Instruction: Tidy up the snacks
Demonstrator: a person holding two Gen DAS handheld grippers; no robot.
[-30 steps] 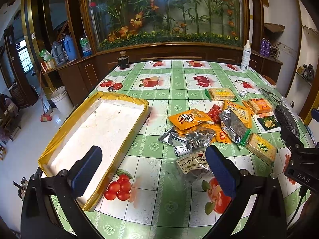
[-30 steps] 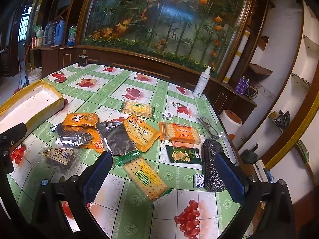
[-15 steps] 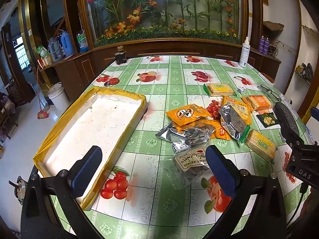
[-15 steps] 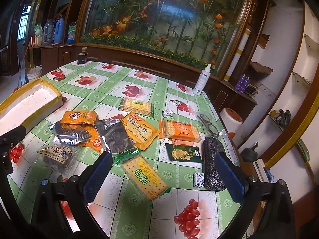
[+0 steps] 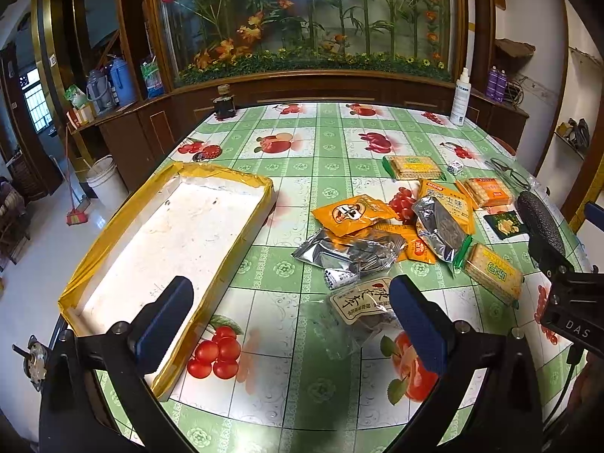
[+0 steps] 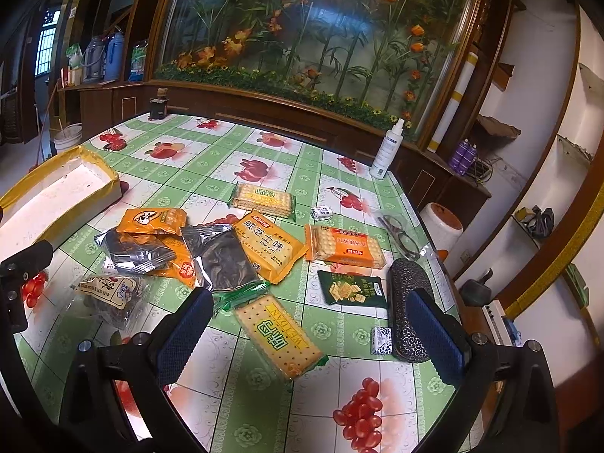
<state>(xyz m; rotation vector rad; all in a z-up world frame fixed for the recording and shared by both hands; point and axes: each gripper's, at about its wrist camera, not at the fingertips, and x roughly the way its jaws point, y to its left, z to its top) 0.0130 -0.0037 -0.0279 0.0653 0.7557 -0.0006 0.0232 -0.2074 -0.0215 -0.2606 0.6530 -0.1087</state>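
- Left claw (image 5: 290, 324): jaws spread wide, nothing between them; held above the near edge of the surface (image 5: 332, 139), a green-checked, fruit-printed cloth.
- Right claw (image 6: 305, 336): jaws spread wide, nothing between them; held above the near right part of the surface.
- Tray (image 5: 226, 179): long, shallow, white inside, rim wrapped in yellow tape; lies at the left of the surface, nothing in it.
- Snack pile, right of the tray and apart from it, all lying flat:
- Orange packet with a round face print (image 5: 353, 213), nearest the tray among the orange ones.
- Silver foil bag (image 5: 347, 255), overlapping a smaller orange packet beneath it.
- Clear bag with a cream label (image 5: 362, 300), dark contents, just in front of the left claw's right finger.
- Second foil bag (image 6: 222, 260), lying partly over a yellow-orange packet (image 6: 271, 245).
- Green-ended cracker pack (image 6: 279, 334), between the right claw's fingers in the right wrist view, lying on the surface below them.
- Orange cracker pack (image 6: 345, 247), right of the pile.
- Green-edged cracker pack (image 6: 262, 198), at the far side.
- Small dark green sachet (image 6: 351, 288), beside a dark patterned case (image 6: 407, 302).
- Two small white wrapped pieces (image 6: 321, 212), one far, one near the case.
- Spectacles (image 6: 400, 234), near the right rim.
- White spray bottle (image 6: 389, 149), upright at the far right edge.
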